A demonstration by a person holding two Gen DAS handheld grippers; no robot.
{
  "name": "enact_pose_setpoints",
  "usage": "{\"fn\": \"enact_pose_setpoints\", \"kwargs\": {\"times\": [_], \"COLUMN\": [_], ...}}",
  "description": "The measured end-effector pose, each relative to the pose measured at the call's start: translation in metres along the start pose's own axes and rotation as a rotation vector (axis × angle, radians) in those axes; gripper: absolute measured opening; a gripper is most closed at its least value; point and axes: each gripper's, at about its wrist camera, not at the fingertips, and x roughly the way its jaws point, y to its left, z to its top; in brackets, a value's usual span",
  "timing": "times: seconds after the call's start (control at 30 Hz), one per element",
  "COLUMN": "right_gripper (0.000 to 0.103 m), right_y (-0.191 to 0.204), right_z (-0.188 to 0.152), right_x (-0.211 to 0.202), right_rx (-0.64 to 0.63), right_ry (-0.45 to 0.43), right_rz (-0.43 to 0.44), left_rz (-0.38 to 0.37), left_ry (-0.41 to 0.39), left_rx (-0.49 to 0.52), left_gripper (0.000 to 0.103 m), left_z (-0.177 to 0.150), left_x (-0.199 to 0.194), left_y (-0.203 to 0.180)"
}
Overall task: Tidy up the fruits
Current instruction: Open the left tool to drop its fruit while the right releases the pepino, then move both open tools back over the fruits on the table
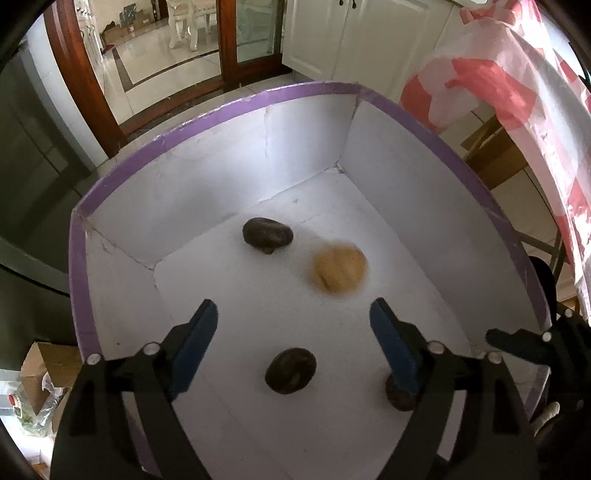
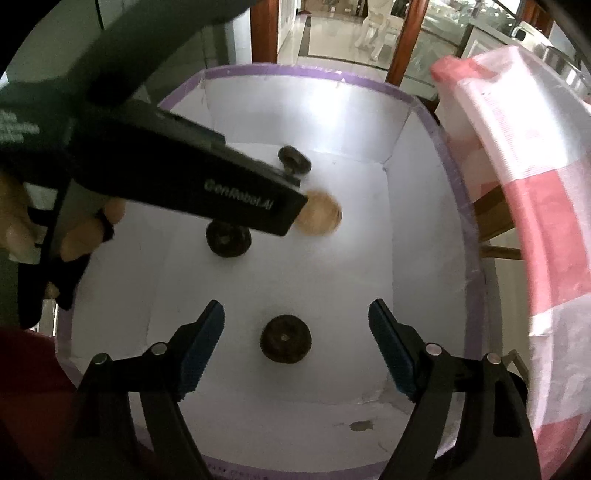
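Holding four fruits on its floor, white box (image 1: 424, 206) with purple rim.

Contents: tan fruit (image 1: 340, 271) at centre, blurred; dark fruit (image 1: 267, 235) at its ten o'clock; second dark fruit (image 1: 290, 375) at six o'clock below the left gripper (image 1: 293, 332); third dark fruit (image 2: 285, 338) below the right gripper (image 2: 295, 332). Both grippers: jaws spread apart, nothing between pads, hovering over the box. Progress, judged: these four deposited; whether more fruit remains outside cannot be told.

A home, white cabinets (image 1: 332, 37), wood-framed glass door (image 1: 251, 37), dining chairs (image 1: 188, 22) beyond
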Motion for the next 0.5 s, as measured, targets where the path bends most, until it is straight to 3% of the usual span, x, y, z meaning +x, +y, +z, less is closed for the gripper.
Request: {"fn": "enact_pose_setpoints", "kwargs": {"times": [0.27, 0.37, 0.5], "right_gripper": [0.081, 0.081, 0.086], "right_y": [-0.008, -0.034, -0.064], "right_z": [0.001, 0.002, 0.004], "right_x": [-0.042, -0.07, -0.128], "right_rx": [0.019, 0.068, 0.176], "right_ry": [-0.099, -0.179, -0.35], "right_rz": [-0.009, 0.018, 0.027], "left_rz": [0.034, 0.061, 0.083], "left_ry": [-0.065, -0.169, -0.398], "left_rx": [0.031, 0.046, 0.081], "left_gripper": [0.091, 0.093, 0.101], "left_z": [0.004, 0.015, 0.042], "left_x": [-0.016, -0.04, -0.094], "left_y": [-0.01, -0.018, -0.039]}}
